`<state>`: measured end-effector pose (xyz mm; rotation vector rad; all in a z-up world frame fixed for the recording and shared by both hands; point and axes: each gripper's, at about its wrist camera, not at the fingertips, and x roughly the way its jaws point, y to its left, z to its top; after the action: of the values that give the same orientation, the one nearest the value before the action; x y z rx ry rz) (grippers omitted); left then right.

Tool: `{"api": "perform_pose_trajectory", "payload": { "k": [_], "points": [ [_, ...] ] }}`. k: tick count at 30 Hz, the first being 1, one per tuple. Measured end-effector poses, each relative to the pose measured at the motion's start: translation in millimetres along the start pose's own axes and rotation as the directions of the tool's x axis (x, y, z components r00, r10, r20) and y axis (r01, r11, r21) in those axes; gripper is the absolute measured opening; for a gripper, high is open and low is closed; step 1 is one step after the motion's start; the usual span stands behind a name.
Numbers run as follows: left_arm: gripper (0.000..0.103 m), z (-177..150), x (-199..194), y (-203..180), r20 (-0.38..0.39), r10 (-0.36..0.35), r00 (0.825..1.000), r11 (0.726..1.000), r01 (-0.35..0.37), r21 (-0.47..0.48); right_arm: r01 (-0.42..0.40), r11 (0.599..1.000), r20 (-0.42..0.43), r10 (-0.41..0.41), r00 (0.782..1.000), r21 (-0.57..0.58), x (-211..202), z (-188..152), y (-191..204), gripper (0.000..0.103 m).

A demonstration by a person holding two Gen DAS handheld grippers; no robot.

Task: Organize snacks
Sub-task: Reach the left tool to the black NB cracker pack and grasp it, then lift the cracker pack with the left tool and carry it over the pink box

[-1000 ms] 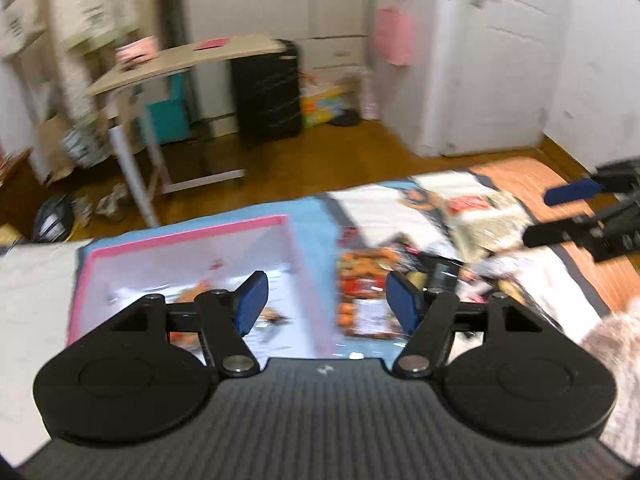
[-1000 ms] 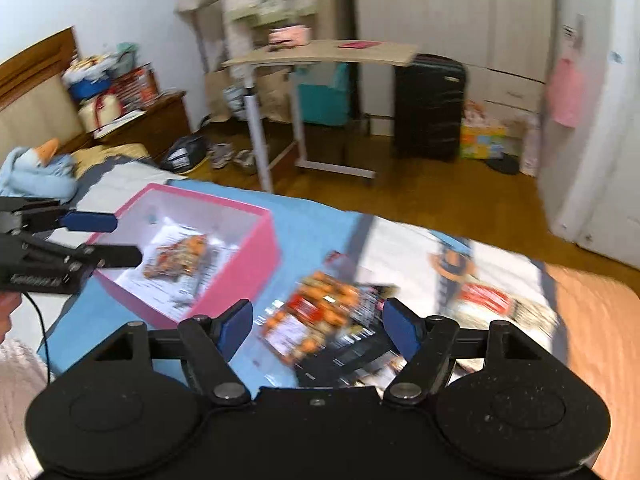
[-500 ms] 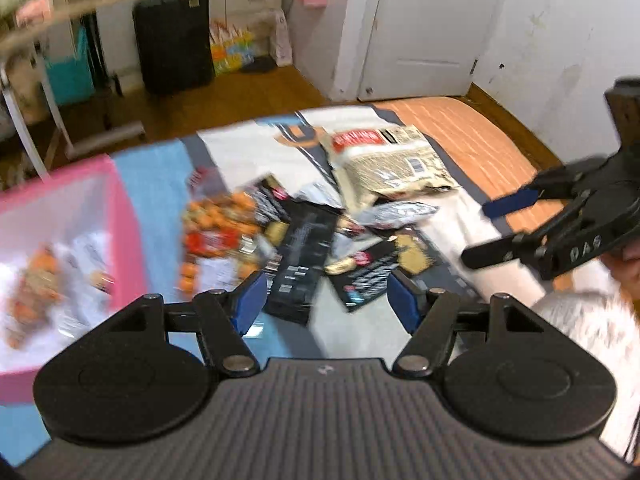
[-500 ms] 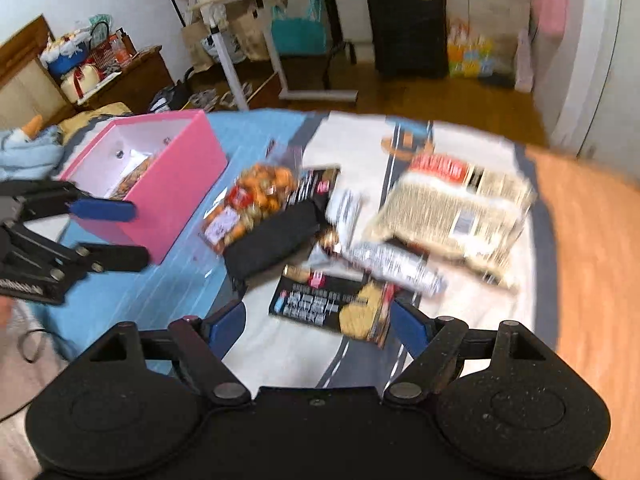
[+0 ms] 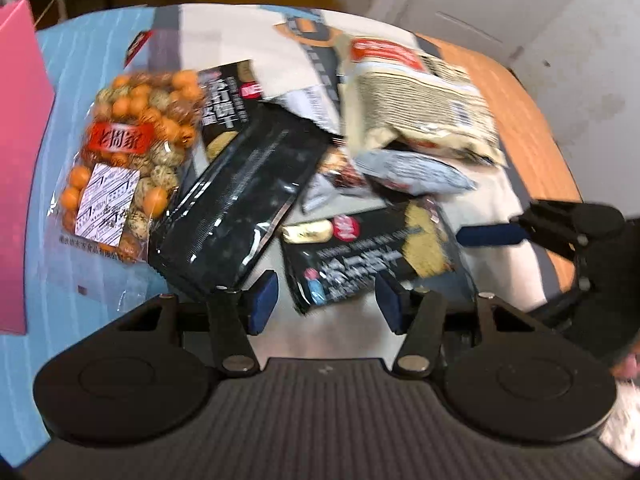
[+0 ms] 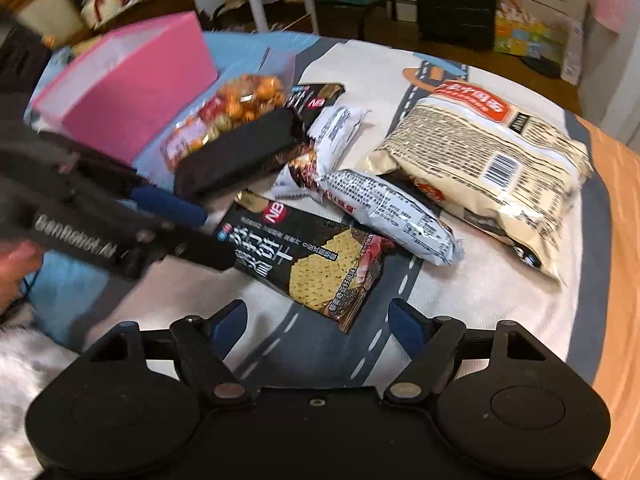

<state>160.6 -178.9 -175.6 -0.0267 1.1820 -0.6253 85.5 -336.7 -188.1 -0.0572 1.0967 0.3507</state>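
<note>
Snack packets lie heaped on a bedspread with a road pattern. A black cracker packet [image 5: 360, 256] [image 6: 312, 260] is nearest. My left gripper [image 5: 326, 302] hangs low over its near edge, jaws closing, pads not touching it. My right gripper [image 6: 316, 320] is open over the packet's near corner, jaws narrowing slightly, nothing gripped. Beyond lie a long black packet [image 5: 240, 196], a clear bag of orange balls [image 5: 128, 148], a silver wrapper [image 6: 392, 208] and a big beige bag [image 6: 492, 160]. The pink box [image 6: 132, 92] stands at the left.
A small gold candy [image 5: 308, 232] lies beside the cracker packet. The right gripper's fingers [image 5: 488, 236] reach in from the right, a hand behind them. Past the bed are wooden floor, a black suitcase [image 6: 456, 0] and a white door [image 5: 500, 12].
Both grippers have dropped and tipped down from facing the room to hanging close over the snack pile. The left one swung right, away from the pink box, and its jaws have narrowed.
</note>
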Motion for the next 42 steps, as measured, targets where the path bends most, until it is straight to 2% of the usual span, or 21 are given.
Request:
{"api": "perform_pose_trajectory", "payload": {
  "k": [2,7,11,18,26,34,42],
  "points": [
    [0.053,0,8,2,-0.008,-0.001,1.000,1.000,0.001,-0.009,0.016,0.999,-0.002,-0.016,1.000,-0.035,7,0,2,0.081],
    [0.050,1,17,9,0.001,-0.058,0.998,0.996,0.058,-0.066,0.036,0.995,0.040,-0.032,0.999,-0.097,16,-1,7,0.083],
    [0.048,2,17,1,0.002,-0.051,0.999,0.997,0.051,-0.049,0.046,0.993,0.037,-0.042,0.998,-0.106,14,4,10,0.070],
    [0.048,1,9,-15,-0.003,-0.040,0.999,0.999,0.040,-0.004,0.063,0.992,-0.011,-0.065,0.998,-0.112,5,9,19,0.064],
    [0.049,4,-23,-27,0.001,-0.068,0.998,0.997,0.068,0.030,0.060,0.993,0.009,-0.060,0.998,-0.099,-29,11,26,0.065],
    [0.049,0,-69,-33,0.016,-0.056,0.998,0.995,0.055,0.079,0.057,0.990,0.060,-0.049,0.997,-0.130,-63,16,50,0.065],
    [0.049,-9,-108,-27,0.034,-0.022,0.999,0.997,0.020,0.080,0.056,0.982,0.084,-0.041,0.996,-0.179,-85,27,84,0.065]
  ]
}}
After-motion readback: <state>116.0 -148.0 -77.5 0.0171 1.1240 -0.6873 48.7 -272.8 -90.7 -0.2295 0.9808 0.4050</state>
